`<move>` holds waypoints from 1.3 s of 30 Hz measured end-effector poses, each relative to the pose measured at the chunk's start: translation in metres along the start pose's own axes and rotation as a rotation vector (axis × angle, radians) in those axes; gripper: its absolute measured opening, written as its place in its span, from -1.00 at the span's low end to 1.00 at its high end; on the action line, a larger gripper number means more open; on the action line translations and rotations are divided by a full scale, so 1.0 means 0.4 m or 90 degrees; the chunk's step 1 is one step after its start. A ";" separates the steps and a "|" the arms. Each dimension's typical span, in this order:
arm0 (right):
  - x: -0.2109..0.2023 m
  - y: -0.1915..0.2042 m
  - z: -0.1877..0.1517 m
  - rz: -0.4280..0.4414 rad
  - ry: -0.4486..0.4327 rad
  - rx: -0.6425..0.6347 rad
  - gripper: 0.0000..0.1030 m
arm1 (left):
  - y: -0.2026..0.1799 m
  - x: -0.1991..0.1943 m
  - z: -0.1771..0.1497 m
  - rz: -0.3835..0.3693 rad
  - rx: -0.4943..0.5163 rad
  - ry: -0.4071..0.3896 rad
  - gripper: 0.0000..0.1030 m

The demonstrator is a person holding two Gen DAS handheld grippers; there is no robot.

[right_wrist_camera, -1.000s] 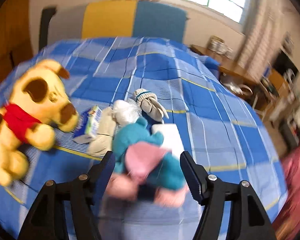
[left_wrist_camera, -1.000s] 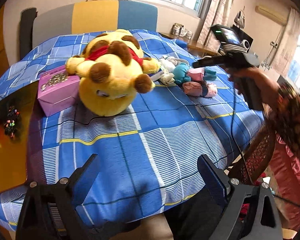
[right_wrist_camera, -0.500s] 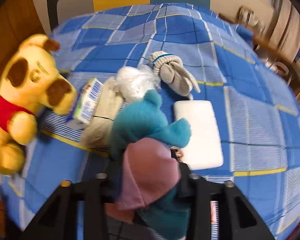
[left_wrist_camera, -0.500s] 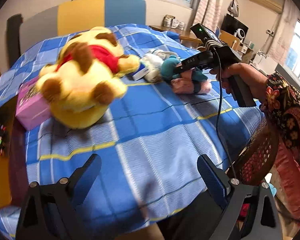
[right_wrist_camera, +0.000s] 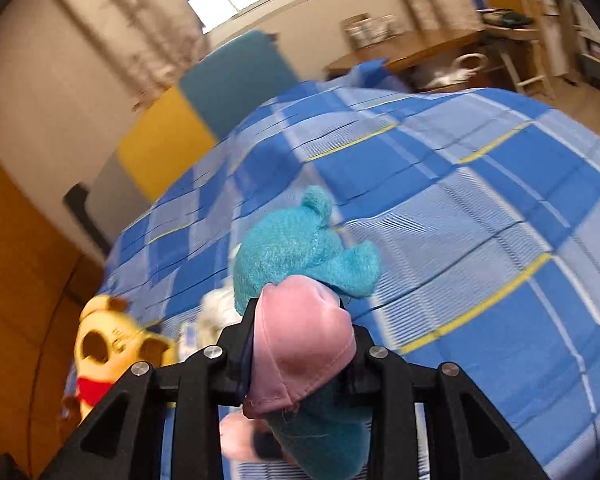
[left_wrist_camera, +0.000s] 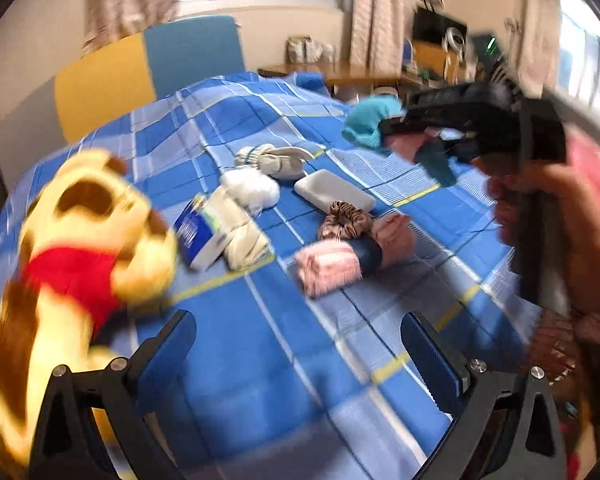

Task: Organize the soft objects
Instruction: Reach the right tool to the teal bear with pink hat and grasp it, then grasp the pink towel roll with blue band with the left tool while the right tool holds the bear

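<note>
A small teal plush toy wearing a pink cloth cap (right_wrist_camera: 300, 320) is being carried above the blue checked bedspread (right_wrist_camera: 480, 216), clear of the fabric. The right gripper (right_wrist_camera: 300, 360) is pinching it, jaws drawn narrow on the cap and the soft body beneath, with the plush's head sticking out ahead of the fingers. Seen from the left wrist, the same toy (left_wrist_camera: 374, 124) is hanging in the air at the far right of the bed.

The left gripper (left_wrist_camera: 300, 350) is hovering low over the bedspread with its jaws standing wide and nothing between them. They have just been opening further.

Below lie a brown satin scrunchie (left_wrist_camera: 346, 220), a pink rolled cloth (left_wrist_camera: 328, 266), a white rectangular pad (left_wrist_camera: 334, 192), grey bundled socks (left_wrist_camera: 276, 160) and a large yellow plush dog with a red scarf (left_wrist_camera: 72, 280).

The likely risk: the grip seems to be partly on the cap, so the cap could slide and the toy drop onto the clutter. Both views are blurred, suggesting fast movement, which could shake it loose.
</note>
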State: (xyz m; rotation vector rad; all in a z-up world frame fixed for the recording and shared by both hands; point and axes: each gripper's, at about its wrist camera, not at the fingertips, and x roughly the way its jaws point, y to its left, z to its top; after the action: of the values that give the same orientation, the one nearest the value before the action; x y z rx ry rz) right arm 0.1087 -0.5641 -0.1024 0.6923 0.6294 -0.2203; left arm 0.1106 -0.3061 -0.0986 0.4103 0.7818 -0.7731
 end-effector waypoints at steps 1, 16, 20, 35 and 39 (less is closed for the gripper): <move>-0.009 -0.011 0.003 -0.004 -0.008 0.011 -0.37 | -0.016 0.031 0.024 0.006 0.023 0.012 1.00; -0.023 -0.010 0.014 -0.020 -0.032 -0.010 -0.37 | -0.068 0.307 0.064 -0.098 0.089 0.121 0.31; -0.022 -0.010 0.014 -0.014 -0.031 -0.007 -0.37 | -0.072 0.254 0.039 -0.143 0.062 0.122 -0.18; -0.022 -0.022 0.014 -0.015 -0.033 0.010 -0.37 | -0.165 0.288 0.096 -0.136 0.116 0.119 0.25; -0.018 -0.020 0.012 -0.025 -0.030 0.005 -0.37 | -0.152 0.291 0.080 -0.146 0.085 0.124 -0.23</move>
State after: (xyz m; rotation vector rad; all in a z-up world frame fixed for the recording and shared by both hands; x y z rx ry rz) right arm 0.1019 -0.5733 -0.0994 0.6809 0.5974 -0.2751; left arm 0.1337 -0.4192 -0.1688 0.5269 0.9732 -1.0133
